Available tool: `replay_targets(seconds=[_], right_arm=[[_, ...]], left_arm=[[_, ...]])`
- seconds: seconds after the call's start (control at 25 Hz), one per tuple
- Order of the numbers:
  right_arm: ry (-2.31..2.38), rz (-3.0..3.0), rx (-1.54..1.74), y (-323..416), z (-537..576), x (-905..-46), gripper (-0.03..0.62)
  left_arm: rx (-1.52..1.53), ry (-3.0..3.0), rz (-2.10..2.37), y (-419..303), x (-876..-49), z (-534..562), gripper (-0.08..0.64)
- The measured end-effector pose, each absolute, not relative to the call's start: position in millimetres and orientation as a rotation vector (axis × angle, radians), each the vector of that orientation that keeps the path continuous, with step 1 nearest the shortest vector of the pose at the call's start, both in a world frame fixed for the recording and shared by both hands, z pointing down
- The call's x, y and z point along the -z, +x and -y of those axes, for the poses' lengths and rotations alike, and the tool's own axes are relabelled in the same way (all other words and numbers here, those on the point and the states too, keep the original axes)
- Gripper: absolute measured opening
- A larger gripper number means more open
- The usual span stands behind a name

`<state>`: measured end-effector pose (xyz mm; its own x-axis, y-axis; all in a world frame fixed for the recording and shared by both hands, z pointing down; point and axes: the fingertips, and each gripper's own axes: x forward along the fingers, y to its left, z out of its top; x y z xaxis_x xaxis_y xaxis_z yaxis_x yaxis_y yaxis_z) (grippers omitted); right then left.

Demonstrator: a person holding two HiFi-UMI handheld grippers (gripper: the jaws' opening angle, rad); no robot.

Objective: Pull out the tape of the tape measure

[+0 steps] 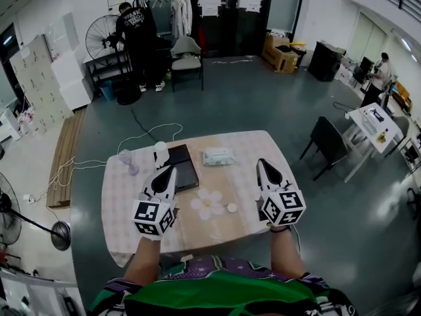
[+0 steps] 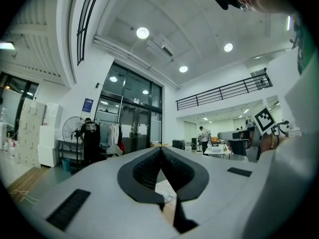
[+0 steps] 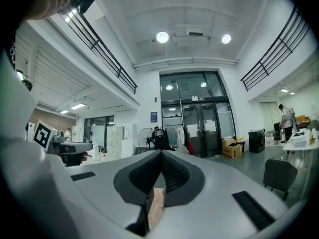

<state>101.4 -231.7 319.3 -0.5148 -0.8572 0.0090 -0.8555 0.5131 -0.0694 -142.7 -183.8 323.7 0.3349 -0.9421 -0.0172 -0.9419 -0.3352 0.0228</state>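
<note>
**A:** Tape measure: is it in either tongs?

**B:** No. The left tongs (image 2: 160,151) have their jaws pressed together with nothing between them. The right tongs (image 3: 162,153) are the same, pads meeting and empty.

**A:** Where are they?

**B:** Both are held level above the table (image 1: 125,196), pointing away from the person and well apart. In the head view the left tip lies over the near left edge of a black slab (image 1: 184,170). The right tip is over the table's right side, with bare top under it.

**A:** What lies between them?

**B:** A cluster of white discs (image 1: 209,203), near the front middle. Behind those is a white packet (image 1: 218,155), just right of the slab.

**A:** So where is the tape measure?

**B:** I cannot pick it out. By the slab's far left corner sits a small white thing (image 1: 160,153), and further left a pale rounded thing (image 1: 125,157). Both are too small to name.

**A:** And past the table?

**B:** A white cable (image 1: 148,131) on the floor, a grey chair (image 1: 187,58), and a person in black (image 1: 137,31) beside a fan (image 1: 100,37).
</note>
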Motion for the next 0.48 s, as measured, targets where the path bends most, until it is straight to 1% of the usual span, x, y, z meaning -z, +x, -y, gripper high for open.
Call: replay_targets(seconds=[0.48], right_arm=[[-1.525,-2.716,0.102,91.3,235.8,-321.1,0.005]], left_arm=[[0.051,2.527,1.823,-151.1,-328.1,183.8,0.023]])
